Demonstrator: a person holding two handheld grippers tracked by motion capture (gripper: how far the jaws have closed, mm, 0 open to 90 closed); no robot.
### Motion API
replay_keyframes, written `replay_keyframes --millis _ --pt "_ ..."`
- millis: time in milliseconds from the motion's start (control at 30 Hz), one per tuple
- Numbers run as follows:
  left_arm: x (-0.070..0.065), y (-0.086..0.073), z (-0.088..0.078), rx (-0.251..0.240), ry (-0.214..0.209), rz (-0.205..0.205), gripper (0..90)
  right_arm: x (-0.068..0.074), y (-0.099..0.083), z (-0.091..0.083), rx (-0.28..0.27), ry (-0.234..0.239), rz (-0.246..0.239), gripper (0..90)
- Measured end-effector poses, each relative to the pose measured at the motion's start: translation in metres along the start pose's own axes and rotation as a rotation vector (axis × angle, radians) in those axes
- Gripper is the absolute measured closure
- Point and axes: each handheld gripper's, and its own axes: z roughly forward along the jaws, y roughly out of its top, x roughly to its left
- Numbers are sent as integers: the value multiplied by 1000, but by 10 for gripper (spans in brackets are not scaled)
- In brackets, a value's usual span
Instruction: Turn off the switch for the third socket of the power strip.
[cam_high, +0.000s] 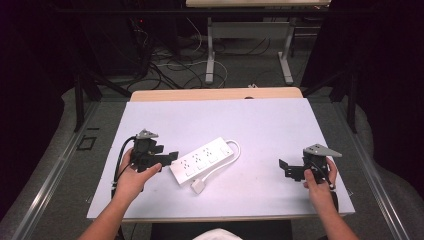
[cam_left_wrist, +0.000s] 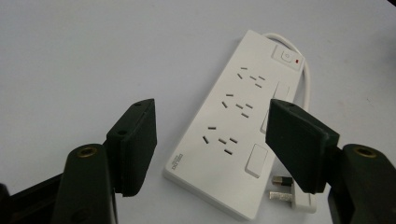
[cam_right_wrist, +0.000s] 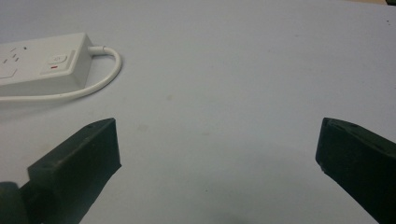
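Black left tongs (cam_left_wrist: 212, 144) stand parted, nothing gripped, their tips framing the near end of the white power strip (cam_left_wrist: 236, 126), which lies mid-surface (cam_high: 280, 125) with its plug (cam_left_wrist: 286, 195) beside it. Right tongs (cam_right_wrist: 219, 154) gape wide, well apart. Rigid, smooth plastic, probably light: pinch across its narrow sides.

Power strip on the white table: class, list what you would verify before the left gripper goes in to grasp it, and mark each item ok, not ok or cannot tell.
1. Power strip lies flat, sockets up: ok.
2. Left gripper open, strip's near end between its jaws, pads not touching: ok.
3. Plug unplugged, beside the strip: ok.
4. Cable clear of the jaws: ok.
5. Right gripper open, apart from the strip: ok.
6. Switch on or off: cannot tell.
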Motion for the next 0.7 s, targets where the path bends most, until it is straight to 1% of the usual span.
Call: replay_keyframes --millis 33,67,100,133,167,200,267,300,333,367,400,467,600,633,700 --pt "0 0 0 9 -3 -3 347 0 0 0 1 1 0 0" --pt "0 0 1 8 -3 -8 351 0 0 0 0 1 0 0" --pt "-1 0 2 12 -8 -17 376 0 0 0 1 2 1 0" --pt "-1 0 2 20 -13 -23 376 0 0 0 1 2 1 0" --pt "-1 0 3 19 -15 -23 386 0 0 0 0 1 0 0" --pt "-2 1 3 21 -21 -35 389 0 0 0 -1 2 1 0" --pt "-2 1 4 33 -27 -31 393 0 0 0 -1 2 1 0" --pt "-4 1 5 30 -25 -40 400 0 0 0 -1 1 1 0" --pt "-4 2 5 41 -29 -36 403 0 0 0 0 2 1 0" --pt "-5 2 5 40 -30 -40 408 0 0 0 0 2 1 0" --pt "-5 2 6 47 -33 -36 425 0 0 0 0 2 1 0" --pt "-6 2 7 53 -42 -50 435 0 0 0 1 4 1 0" --pt "-7 2 10 74 -49 -54 443 0 0 0 2 5 1 0" --pt "-8 2 11 73 -48 -58 447 0 0 0 4 5 5 0" --pt "-8 2 12 82 -53 -57 473 0 0 0 4 5 0 0"
